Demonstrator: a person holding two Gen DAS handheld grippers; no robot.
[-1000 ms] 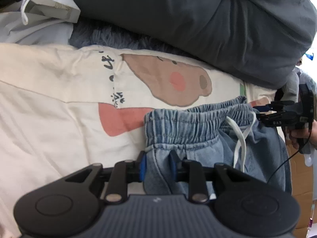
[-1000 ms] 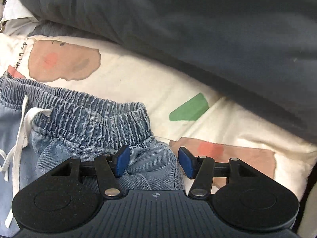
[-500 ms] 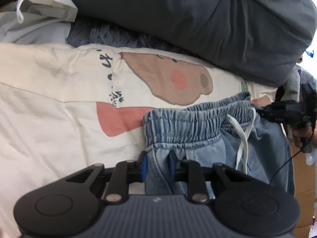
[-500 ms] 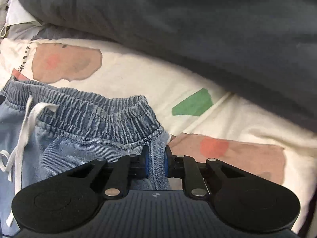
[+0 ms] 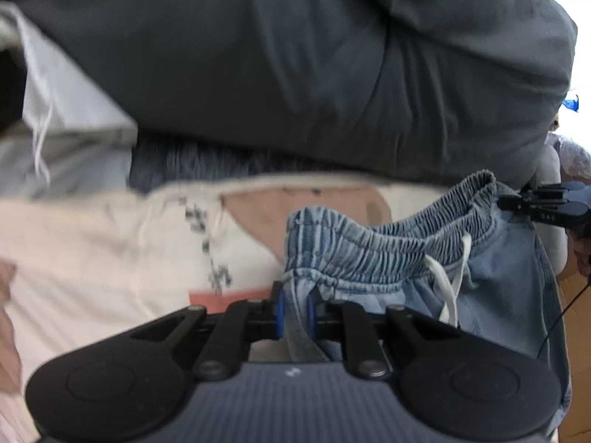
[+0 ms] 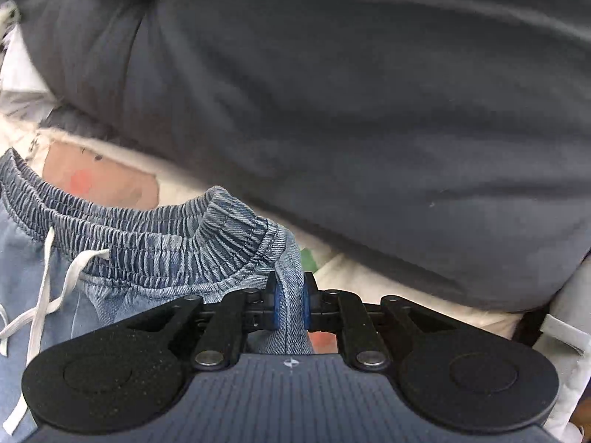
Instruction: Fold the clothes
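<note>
Light blue denim shorts (image 5: 388, 251) with an elastic waistband and a white drawstring (image 5: 448, 288) hang lifted above the bed. My left gripper (image 5: 295, 312) is shut on the left side seam just below the waistband. My right gripper (image 6: 289, 306) is shut on the right side seam of the shorts (image 6: 155, 243); it also shows at the right edge of the left wrist view (image 5: 543, 208). The waistband sags between the two grippers. The shorts' legs are hidden below the grippers.
A cream bedsheet (image 5: 92, 258) with brown, pink and green cartoon prints lies under the shorts. A big dark grey duvet (image 5: 314, 74) is piled right behind. White fabric with a string (image 5: 62, 110) lies at far left. A cardboard box (image 5: 576, 332) is at the right.
The right gripper closed on the shorts' right side. Both grippers then lifted the waistband off the sheet, and the views tilted toward the duvet.
</note>
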